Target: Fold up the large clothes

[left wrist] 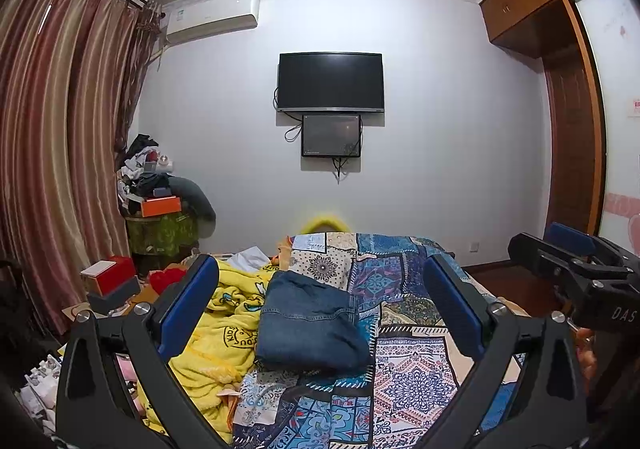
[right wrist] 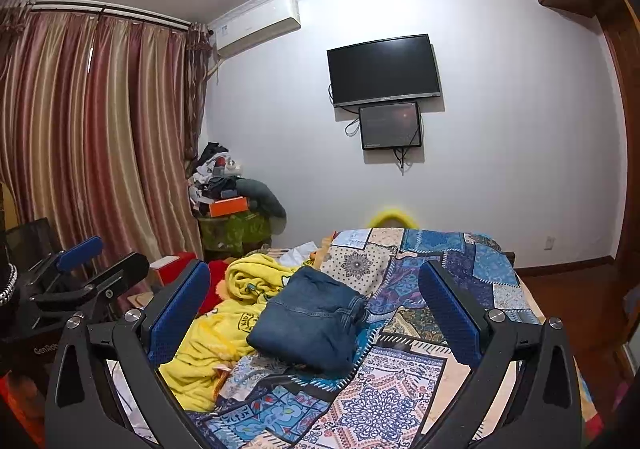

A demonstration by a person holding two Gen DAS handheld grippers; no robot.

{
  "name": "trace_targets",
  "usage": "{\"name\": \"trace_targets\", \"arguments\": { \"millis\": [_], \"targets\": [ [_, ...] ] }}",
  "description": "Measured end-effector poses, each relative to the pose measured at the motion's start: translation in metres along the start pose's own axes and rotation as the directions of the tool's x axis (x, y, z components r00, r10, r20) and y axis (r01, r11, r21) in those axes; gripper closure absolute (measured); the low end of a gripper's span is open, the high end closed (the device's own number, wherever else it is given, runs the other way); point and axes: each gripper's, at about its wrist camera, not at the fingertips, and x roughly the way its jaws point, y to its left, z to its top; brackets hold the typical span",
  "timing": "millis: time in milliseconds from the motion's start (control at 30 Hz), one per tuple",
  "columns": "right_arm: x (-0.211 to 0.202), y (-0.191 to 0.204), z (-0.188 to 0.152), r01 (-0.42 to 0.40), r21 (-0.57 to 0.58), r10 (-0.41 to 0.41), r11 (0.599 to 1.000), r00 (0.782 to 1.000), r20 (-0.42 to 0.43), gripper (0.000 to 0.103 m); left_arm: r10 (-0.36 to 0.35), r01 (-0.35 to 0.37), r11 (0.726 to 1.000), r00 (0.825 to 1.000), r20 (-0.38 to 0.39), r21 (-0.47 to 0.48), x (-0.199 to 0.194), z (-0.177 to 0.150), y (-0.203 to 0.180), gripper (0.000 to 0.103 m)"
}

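Note:
A pair of blue jeans [left wrist: 310, 323] lies folded into a compact bundle on the patchwork bedspread [left wrist: 412, 369]. It also shows in the right wrist view [right wrist: 310, 323]. My left gripper [left wrist: 320, 301] is open and empty, held above the bed with the jeans between its blue pads and farther away. My right gripper [right wrist: 316, 301] is open and empty too, likewise back from the jeans. The right gripper also shows at the right edge of the left wrist view [left wrist: 576, 261]; the left one at the left edge of the right wrist view [right wrist: 84, 269].
A crumpled yellow blanket [left wrist: 224, 325] lies on the bed left of the jeans. Boxes [left wrist: 112, 281] and a cluttered stand [left wrist: 160, 201] sit by the striped curtain [left wrist: 52, 153]. A TV [left wrist: 330, 81] hangs on the far wall. A wooden wardrobe [left wrist: 572, 129] is right.

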Motion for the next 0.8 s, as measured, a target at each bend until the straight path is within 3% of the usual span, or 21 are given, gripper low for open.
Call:
{"name": "trace_targets", "arguments": {
  "millis": [800],
  "targets": [
    [-0.0034, -0.0004, 0.0005, -0.008, 0.007, 0.008, 1.0, 1.0, -0.001, 0.0, -0.018, 0.018, 1.0, 1.0, 0.0, 0.0, 0.0031, 0.0029, 0.0002, 0.0]
  ]
}}
